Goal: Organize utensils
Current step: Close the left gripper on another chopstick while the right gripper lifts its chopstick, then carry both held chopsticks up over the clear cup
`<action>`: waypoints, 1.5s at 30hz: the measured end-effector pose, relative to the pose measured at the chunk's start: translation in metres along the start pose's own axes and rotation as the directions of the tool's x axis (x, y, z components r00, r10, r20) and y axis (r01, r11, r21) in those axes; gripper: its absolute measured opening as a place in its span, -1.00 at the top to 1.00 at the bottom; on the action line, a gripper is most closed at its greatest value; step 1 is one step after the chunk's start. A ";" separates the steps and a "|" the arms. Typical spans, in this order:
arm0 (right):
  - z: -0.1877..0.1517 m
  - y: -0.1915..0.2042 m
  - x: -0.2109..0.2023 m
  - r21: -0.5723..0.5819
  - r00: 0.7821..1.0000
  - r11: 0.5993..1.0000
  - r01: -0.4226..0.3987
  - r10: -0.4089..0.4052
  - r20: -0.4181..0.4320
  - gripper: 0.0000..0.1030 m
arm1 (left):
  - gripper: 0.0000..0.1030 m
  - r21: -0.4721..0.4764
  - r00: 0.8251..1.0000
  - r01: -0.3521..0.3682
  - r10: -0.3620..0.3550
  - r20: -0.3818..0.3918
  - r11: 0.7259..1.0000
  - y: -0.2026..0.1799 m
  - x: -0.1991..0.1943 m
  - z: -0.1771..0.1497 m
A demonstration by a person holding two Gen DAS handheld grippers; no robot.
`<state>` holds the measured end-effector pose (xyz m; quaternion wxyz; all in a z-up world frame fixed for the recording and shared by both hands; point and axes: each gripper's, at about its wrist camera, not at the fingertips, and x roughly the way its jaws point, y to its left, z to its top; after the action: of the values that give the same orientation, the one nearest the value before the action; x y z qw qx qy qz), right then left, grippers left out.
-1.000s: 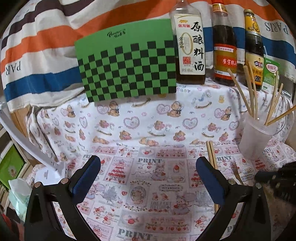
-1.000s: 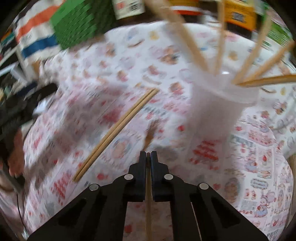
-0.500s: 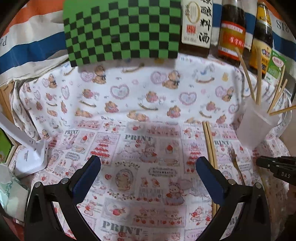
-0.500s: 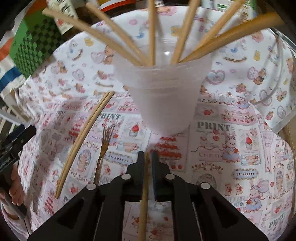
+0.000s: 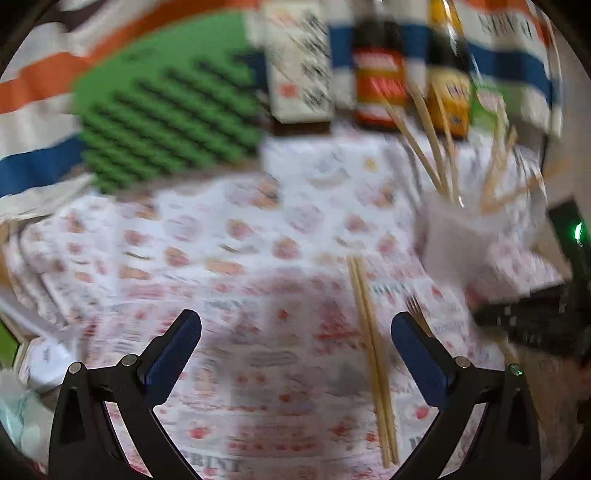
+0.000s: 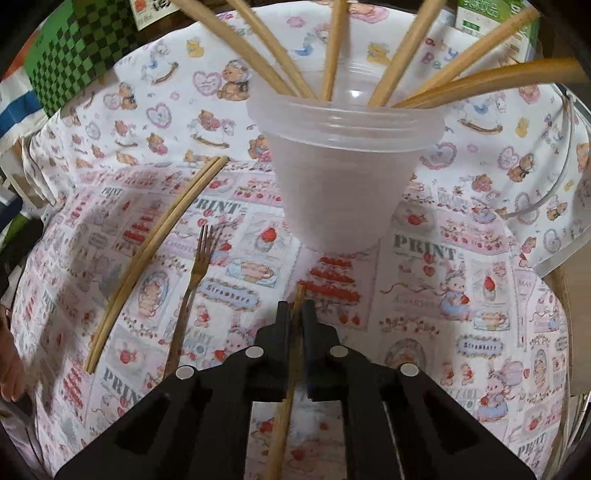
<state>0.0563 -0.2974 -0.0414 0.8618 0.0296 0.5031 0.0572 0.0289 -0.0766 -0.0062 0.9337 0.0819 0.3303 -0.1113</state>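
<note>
A clear plastic cup (image 6: 340,177) stands on the printed cloth and holds several wooden chopsticks that fan outward. My right gripper (image 6: 295,314) hovers just in front of its base; the jaws are closing on a single chopstick (image 6: 284,413) that runs back between them. To the left, a pair of chopsticks (image 6: 155,247) and a bronze fork (image 6: 194,280) lie flat on the cloth. The left wrist view is blurred: my left gripper (image 5: 295,332) is open and empty above the cloth, with the chopstick pair (image 5: 369,343), the fork (image 5: 415,310) and the cup (image 5: 458,240) to its right.
Three sauce bottles (image 5: 376,85) and a green checkered board (image 5: 166,122) stand along the back against a striped cloth. A green carton (image 6: 491,22) is behind the cup. A white object (image 5: 48,354) sits off the table's left edge. A hand (image 6: 11,373) shows at far left.
The right gripper came closer to the cup with the chopstick still between its jaws, then held still. The left gripper has swung, and its view has turned blurry.
</note>
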 end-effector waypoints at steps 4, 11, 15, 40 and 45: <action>0.001 -0.010 -0.007 0.060 0.999 0.998 -0.030 0.028 0.038 0.88 | -0.86 -0.017 0.989 0.075 -0.077 -0.125 0.997 -0.002 0.023 0.016; 0.004 -0.003 -0.045 0.030 0.976 0.997 -0.075 0.067 0.208 0.89 | -0.35 -0.024 0.967 0.114 -0.116 -0.228 0.993 -0.014 0.063 0.044; 0.003 -0.002 -0.054 0.029 0.972 0.997 -0.069 0.061 0.228 0.89 | -0.20 -0.067 0.951 0.101 -0.116 -0.286 0.993 -0.020 0.093 0.049; 0.002 -0.018 -0.035 0.099 0.984 0.994 -0.034 0.016 0.177 0.89 | 0.49 -0.020 0.937 0.072 -0.075 -0.342 0.997 -0.064 0.154 0.065; 0.002 -0.015 -0.044 0.086 0.979 0.995 -0.059 0.041 0.200 0.89 | 0.87 -0.038 0.936 0.067 -0.076 -0.344 0.997 -0.059 0.154 0.065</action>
<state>0.0374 -0.3181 -0.0043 0.9037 0.0874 0.4158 0.0523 0.1694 -0.1722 -0.0588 0.8576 0.0761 0.4931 -0.1250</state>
